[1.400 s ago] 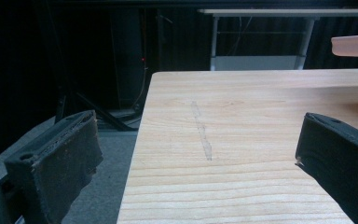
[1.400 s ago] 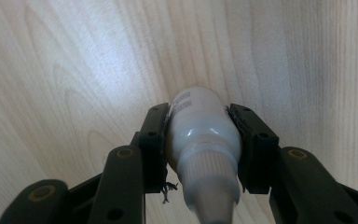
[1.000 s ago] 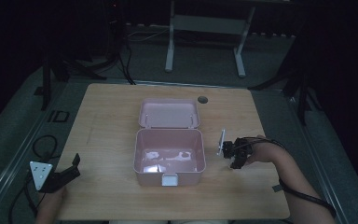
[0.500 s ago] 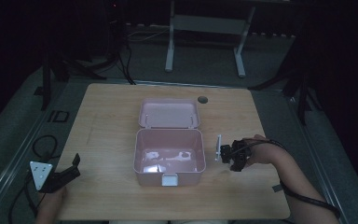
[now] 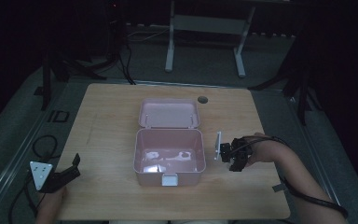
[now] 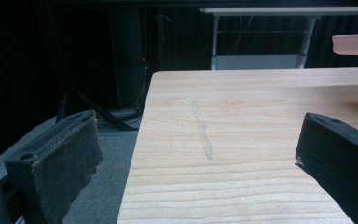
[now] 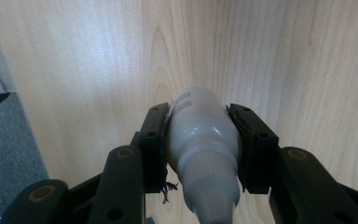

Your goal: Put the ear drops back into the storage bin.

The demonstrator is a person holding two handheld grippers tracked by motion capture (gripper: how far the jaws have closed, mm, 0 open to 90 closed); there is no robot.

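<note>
- Rightward, right claw [image 7: 200, 140] pinching a white bottle [image 7: 204, 135] above the table [image 5: 112, 116], beside the open pink box [image 5: 169, 156].
- Left claw [image 6: 200, 149] spread wide, empty, near table corner.

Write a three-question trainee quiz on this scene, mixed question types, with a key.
1. True or false: the pink box has its lid closed.
2. What does the right gripper hold? A) a small white bottle B) a spoon C) nothing
3. Fill in: the left gripper has its jaws ____ over the table.

Key: 1 false; 2 A; 3 open
</note>
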